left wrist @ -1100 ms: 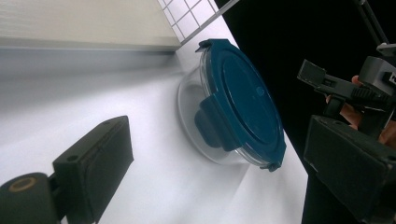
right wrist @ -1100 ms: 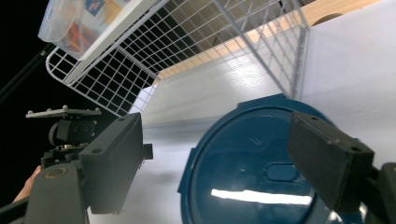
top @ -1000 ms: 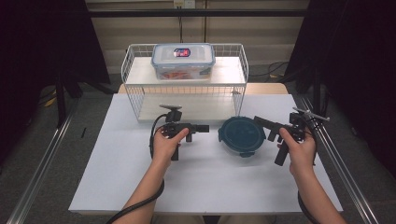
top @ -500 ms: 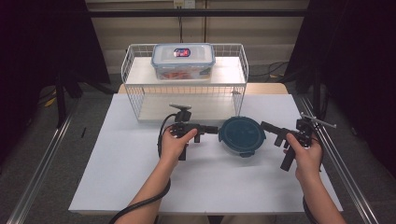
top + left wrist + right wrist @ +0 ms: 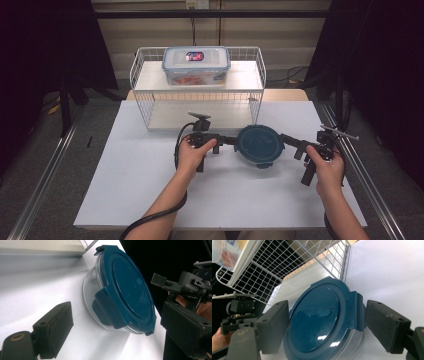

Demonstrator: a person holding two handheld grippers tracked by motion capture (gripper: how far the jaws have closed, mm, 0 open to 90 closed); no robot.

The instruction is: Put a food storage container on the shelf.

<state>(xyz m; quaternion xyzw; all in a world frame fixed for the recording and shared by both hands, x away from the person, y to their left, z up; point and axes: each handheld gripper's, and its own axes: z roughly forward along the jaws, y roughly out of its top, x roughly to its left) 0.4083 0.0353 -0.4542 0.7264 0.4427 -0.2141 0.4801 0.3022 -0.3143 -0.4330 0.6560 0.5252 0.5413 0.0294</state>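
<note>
You're closing in on the bowl from both sides. It's sitting on the worktop, just in front of the wire rack, blue lid on, clear body under it.

Left tool is coming in at the bowl's 9 o'clock, jaws spread wide, nothing between the pads; in the left tool view one lid latch is lying just ahead of the gap. Right tool is at the bowl's 3 o'clock, jaws also wide open, and in the right tool view they're flanking the lid's near edge and a latch without pressing on it.

Risks, as a judgement:
- You're pushing from two sides on a light bowl on a smooth worktop; uneven contact is likely skidding it toward 12 o'clock into the rack.
- A pad catching a latch instead of the rim is likely popping it open, or tilting the bowl.
- The curved clear wall is slippery; a grip low on it is likely squeezing the bowl out.
- The two tools are facing each other closely; overshooting is risking a tip clash.

The box on the rack's top shelf is well apart.
</note>
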